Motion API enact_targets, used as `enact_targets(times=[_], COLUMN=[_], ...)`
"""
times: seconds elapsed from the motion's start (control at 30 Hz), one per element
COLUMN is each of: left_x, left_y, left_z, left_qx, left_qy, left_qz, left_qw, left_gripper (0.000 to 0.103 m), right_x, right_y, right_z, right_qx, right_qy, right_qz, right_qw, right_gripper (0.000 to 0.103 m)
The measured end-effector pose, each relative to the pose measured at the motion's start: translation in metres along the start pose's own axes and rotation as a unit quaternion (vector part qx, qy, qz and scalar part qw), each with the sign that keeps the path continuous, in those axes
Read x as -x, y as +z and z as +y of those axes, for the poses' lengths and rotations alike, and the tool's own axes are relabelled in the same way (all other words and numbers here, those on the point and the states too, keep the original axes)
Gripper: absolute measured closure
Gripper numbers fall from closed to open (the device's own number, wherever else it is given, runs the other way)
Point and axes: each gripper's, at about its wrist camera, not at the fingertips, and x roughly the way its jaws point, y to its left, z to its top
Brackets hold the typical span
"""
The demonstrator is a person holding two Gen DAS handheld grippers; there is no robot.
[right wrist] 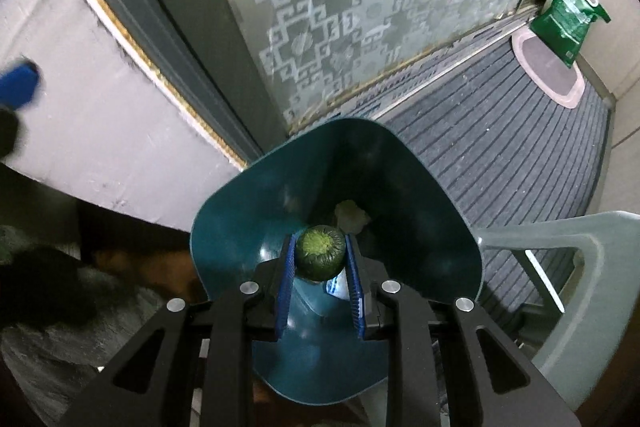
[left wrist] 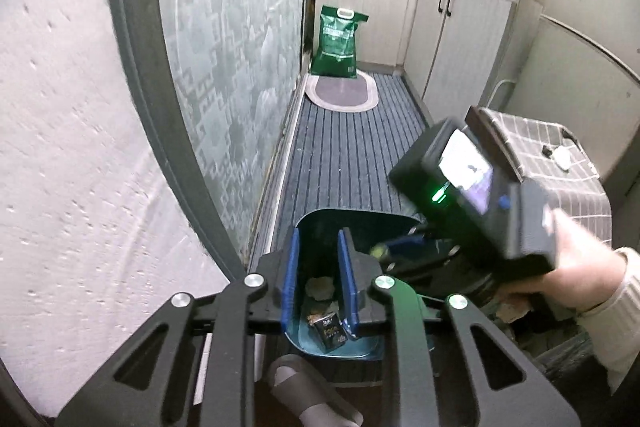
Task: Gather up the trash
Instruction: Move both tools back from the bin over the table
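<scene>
A dark teal trash bin (right wrist: 224, 227) stands on the floor beside a frosted glass door. My right gripper (right wrist: 320, 255) hangs over its mouth, shut on a round green piece of trash (right wrist: 320, 253). Crumpled paper (right wrist: 352, 215) lies deeper in the bin. In the left wrist view the bin (left wrist: 316, 223) sits below my left gripper (left wrist: 318, 267), which is open and holds nothing. Crumpled paper (left wrist: 320, 287) and a small dark packet (left wrist: 330, 331) lie on the bin's bottom. The right gripper's body (left wrist: 480, 187) hovers at the bin's right, its fingers blurred.
A frosted patterned glass door (right wrist: 340, 7) runs along the left of a striped grey mat (left wrist: 344, 155). A green bag (left wrist: 336, 41) stands on an oval rug at the far end. White cabinets (left wrist: 460, 39), a checkered-cloth table (left wrist: 560, 163) and a grey plastic chair (right wrist: 576, 267) stand right.
</scene>
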Motion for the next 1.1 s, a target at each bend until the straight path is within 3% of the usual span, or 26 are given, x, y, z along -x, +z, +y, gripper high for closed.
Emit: enact_targets(times=[0.07,0.47,0.8,1.1], left_x=[0.005,0.028,0.03,0.031], left_y=[0.002,0.021,0.033,0.045], left_z=[-0.002,-0.022,-0.047,-0.073], left_qx=[0.002,0.003,-0.001,-0.007], left_qy=[-0.001,-0.015,-0.018,-0.031], left_qz=[-0.007,-0.048,-0.065,-0.08], left_qw=[1.0,0.9988,0.9977,0.9963], left_gripper=[0.081,0.081,0.081,0.081], right_x=[-0.005,0.01,0.063,0.127], right_y=[-0.001,-0.007,-0.019,-0.042], right_z=[0.002,0.003,-0.017,-0.04], right_qx=[0.0,-0.005,-0.036,-0.052], right_qy=[-0.004,0.022,0.054,0.044], right_qz=[0.007,-0.011,-0.088,-0.17], right_qw=[1.0,1.0,0.994,0.983], right_gripper=[0.068,0.068,0.077,0.081])
